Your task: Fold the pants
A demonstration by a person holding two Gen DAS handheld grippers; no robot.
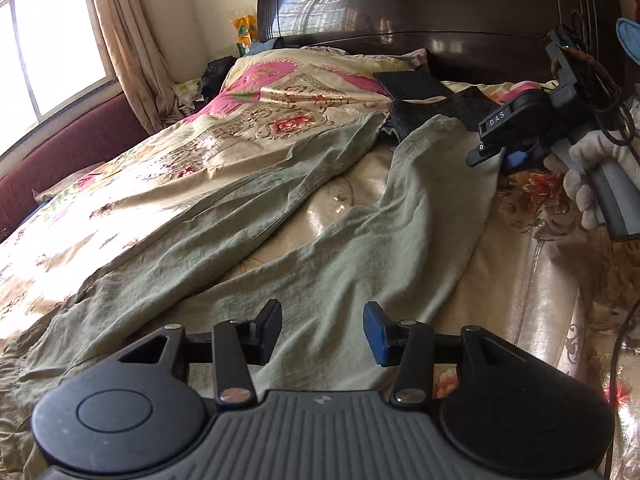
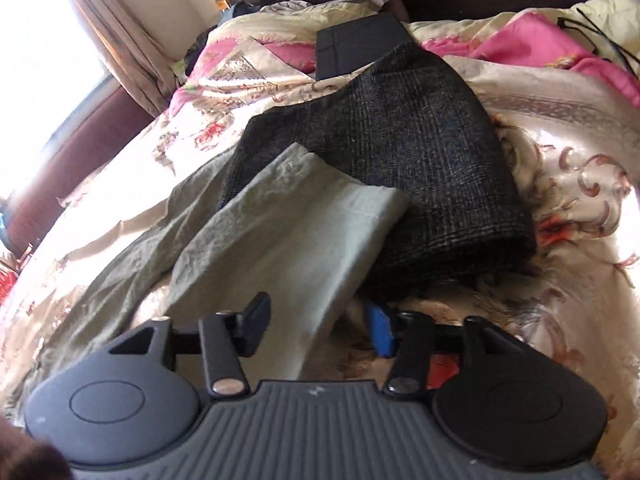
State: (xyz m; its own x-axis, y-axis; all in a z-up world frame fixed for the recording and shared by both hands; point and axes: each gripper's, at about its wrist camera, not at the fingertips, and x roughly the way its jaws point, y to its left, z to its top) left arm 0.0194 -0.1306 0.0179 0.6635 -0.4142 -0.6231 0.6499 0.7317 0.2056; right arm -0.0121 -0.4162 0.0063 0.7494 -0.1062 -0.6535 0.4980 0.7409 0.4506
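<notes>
Sage-green cotton pants (image 1: 328,216) lie spread on the bed's floral satin bedspread (image 1: 132,184), legs splayed in a V — one leg runs toward the pillow end, the other toward the right tool. The hem of the nearer leg (image 2: 304,216) rests partly on a folded dark plaid garment (image 2: 404,148); its cut edge lies flat and exposed. A flat dark folded item (image 2: 360,44) sits just behind the plaid garment, near the dark wooden headboard (image 1: 420,4).

Left tool (image 1: 322,330) hovers over the upper part of the pants, jaws parted, nothing between them. Right tool (image 2: 318,326) sits low at the side edge of the hemmed leg — jaws apart, one finger over the cloth, the blue pad (image 2: 382,334) off it above the bedspread; cloth not pinched. In the left wrist view a gloved hand (image 1: 588,184) carries this tool.

Open bedspread lies right of the plaid garment and left of the pants, toward the curtain (image 1: 128,44) and window (image 1: 52,40).
</notes>
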